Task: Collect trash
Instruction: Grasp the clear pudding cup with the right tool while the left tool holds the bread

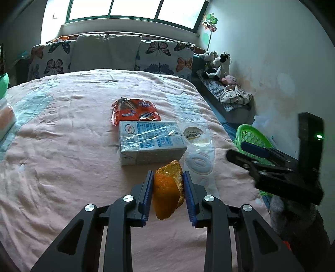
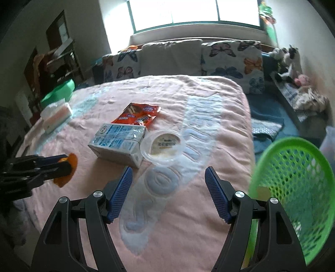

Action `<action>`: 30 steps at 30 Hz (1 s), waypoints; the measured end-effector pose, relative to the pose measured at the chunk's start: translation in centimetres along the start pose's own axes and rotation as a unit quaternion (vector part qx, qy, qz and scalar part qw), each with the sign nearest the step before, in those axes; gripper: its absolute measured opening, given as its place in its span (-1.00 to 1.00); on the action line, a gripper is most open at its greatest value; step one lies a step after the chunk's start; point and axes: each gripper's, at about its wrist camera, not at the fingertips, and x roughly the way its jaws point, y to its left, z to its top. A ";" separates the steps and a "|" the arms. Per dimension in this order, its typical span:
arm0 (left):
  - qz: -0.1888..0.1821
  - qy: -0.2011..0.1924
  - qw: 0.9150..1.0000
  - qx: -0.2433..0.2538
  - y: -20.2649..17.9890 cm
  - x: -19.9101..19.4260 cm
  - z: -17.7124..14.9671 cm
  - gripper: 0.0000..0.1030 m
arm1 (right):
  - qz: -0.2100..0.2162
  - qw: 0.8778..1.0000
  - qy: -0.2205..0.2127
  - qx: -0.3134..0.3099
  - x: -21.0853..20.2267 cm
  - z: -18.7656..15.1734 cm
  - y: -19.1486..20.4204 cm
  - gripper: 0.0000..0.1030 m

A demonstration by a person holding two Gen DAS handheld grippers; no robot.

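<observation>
My left gripper is shut on a piece of orange peel, lifted a little off the pink bedspread; the right wrist view shows that gripper and the orange peel at the left. Beyond it lie a blue and white milk carton, a red snack wrapper and a clear plastic cup. My right gripper hangs open over the bedspread with nothing between its fingers, nearer than the cup and the carton. A green mesh basket stands at the right.
Butterfly pillows line the headboard under a window. Stuffed toys and cloth sit on a bench by the right wall. A tissue pack and a green tub lie at the bed's left side. A wooden shelf stands behind.
</observation>
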 end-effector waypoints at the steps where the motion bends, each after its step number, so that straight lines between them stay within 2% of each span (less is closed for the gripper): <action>1: -0.001 0.000 1.000 -0.001 0.2 -0.1 0.0 -0.46 | -0.003 1.000 0.003 -0.005 0.5 0.2 0.2 0.39; 19: -0.007 0.007 1.000 -0.013 1.7 0.3 0.0 -0.46 | -0.007 0.997 0.044 -0.062 7.4 2.0 1.0 0.39; 23: -0.007 0.012 1.000 -0.016 2.0 0.7 0.0 -0.46 | -0.004 0.997 0.042 -0.059 7.9 1.9 0.8 0.33; 30: -0.009 0.011 1.000 -0.013 1.4 0.7 0.1 -0.46 | 0.002 0.999 0.030 -0.035 6.3 1.4 0.1 0.31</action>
